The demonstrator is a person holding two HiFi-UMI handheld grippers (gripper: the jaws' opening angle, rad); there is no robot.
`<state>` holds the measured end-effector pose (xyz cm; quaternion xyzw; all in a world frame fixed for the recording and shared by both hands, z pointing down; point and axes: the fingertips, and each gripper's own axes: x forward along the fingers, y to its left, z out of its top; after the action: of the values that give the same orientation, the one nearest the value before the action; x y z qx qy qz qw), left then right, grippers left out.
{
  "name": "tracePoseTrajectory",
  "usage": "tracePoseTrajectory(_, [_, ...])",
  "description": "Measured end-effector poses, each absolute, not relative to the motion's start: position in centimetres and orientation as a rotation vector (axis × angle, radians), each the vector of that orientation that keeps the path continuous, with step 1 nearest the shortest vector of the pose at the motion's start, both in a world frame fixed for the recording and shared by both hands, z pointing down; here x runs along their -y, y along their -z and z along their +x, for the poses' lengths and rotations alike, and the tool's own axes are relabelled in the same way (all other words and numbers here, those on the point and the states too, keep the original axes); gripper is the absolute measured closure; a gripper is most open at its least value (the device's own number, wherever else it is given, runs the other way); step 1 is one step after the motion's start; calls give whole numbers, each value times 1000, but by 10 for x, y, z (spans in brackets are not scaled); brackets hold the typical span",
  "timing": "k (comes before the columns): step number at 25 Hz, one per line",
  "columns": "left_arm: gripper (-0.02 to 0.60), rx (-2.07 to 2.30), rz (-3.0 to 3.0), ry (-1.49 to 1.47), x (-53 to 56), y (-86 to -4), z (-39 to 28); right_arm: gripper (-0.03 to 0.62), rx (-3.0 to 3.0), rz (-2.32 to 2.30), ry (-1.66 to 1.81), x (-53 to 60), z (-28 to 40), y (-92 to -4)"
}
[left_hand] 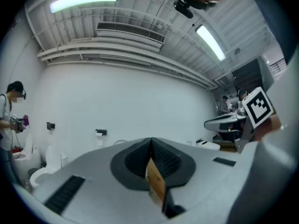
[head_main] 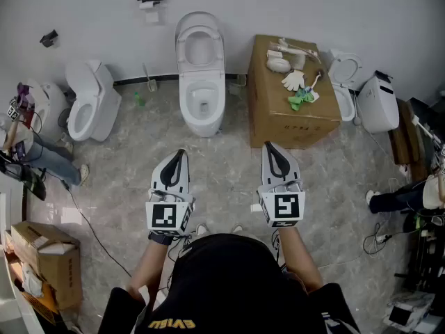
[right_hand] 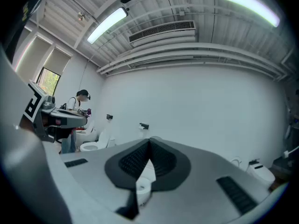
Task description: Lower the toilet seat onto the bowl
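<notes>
A white toilet stands against the far wall in the head view, its bowl point(head_main: 201, 101) open and its seat point(head_main: 199, 42) raised upright with the lid behind it. Both grippers hang over the floor well short of it. My left gripper point(head_main: 181, 153) points at the bowl with its jaws shut and nothing between them. My right gripper point(head_main: 269, 146) is beside it, also shut and empty. In the left gripper view the dark pads point(left_hand: 135, 160) meet at the tip. Through the slit under the right gripper's pads point(right_hand: 133, 160) I see the white bowl point(right_hand: 142, 185).
A cardboard box point(head_main: 286, 113) with gloves and a brush on top stands right of the toilet. Further toilets sit at the left point(head_main: 89, 104) and right point(head_main: 350, 82). A person point(head_main: 31, 152) stands at far left. Cardboard boxes point(head_main: 45, 263) lie at lower left; cables cross the floor.
</notes>
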<state>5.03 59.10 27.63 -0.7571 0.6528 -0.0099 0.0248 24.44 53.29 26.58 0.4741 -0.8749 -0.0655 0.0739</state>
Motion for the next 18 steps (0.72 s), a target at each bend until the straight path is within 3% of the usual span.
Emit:
tracePoseTrajectory(8, [569,-1871,-2554,71,-590,-296,73,600,2584,1477,136,-536,246,-278])
tracePoseTrajectory(18, [569,-1952,-2498,89,-588,-300,51,594,2566,1401,52,-540,235,-296])
